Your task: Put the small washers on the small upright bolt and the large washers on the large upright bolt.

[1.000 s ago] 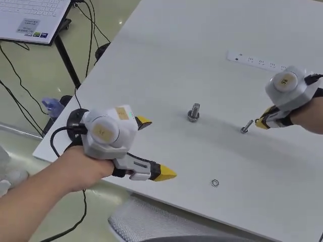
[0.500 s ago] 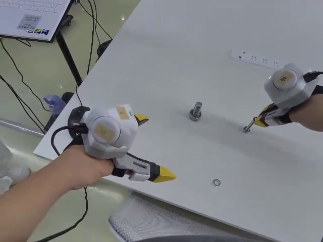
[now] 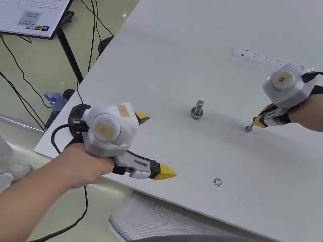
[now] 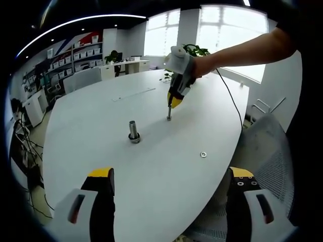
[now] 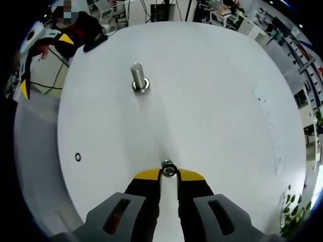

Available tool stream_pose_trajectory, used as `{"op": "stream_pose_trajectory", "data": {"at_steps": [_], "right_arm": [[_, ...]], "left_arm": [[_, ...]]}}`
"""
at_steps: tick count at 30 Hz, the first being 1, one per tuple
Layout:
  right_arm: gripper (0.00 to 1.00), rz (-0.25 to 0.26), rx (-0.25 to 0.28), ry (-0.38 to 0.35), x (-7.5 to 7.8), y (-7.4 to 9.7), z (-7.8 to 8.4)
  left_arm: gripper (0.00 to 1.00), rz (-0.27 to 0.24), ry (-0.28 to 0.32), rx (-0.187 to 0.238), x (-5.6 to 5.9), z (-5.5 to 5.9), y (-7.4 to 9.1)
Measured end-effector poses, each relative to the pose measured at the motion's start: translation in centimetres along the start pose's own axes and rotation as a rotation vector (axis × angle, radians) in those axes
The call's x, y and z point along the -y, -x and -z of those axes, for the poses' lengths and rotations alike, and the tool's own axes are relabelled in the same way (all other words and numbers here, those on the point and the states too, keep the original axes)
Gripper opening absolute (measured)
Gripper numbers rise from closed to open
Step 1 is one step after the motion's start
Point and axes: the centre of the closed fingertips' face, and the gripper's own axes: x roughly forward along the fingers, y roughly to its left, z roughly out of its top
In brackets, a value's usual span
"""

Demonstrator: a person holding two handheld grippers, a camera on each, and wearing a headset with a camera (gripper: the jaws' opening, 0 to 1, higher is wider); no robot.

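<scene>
At small bolt [image 3: 249,127], right gripper [image 3: 258,122] nose-down.

No legible text or labels

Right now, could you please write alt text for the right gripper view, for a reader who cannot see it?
The right gripper pinches the top of a small bolt between its yellow-tipped fingers on a white table. Farther on a large bolt stands upright, and a loose washer lies at the picture's left.

White workbench [image 3: 166,60], greenish floor [image 3: 40,55], laptop on stand [image 3: 30,12], bright windows [image 4: 227,30], grey chair [image 3: 146,224]
</scene>
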Motion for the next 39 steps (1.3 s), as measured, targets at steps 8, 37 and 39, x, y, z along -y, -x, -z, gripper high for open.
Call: {"op": "stream_pose_trajectory", "data": {"at_steps": [8, 37, 39], "right_arm": [[0.12, -0.004, -0.01, 0.007, -0.1, -0.7, 0.2], [0.13, -0.028, -0.043, 0.015, -0.4, -3.8, 1.2], [0.13, -0.027, -0.047, 0.016, -0.5, -3.9, 1.2]], "left_arm": [[0.92, 0.004, 0.004, -0.008, 0.0, 0.2, -0.1], [0.88, 0.008, 0.015, -0.039, 0.0, 1.2, 0.1], [0.88, 0.006, 0.017, -0.039, -0.1, 1.2, 0.1]]}}
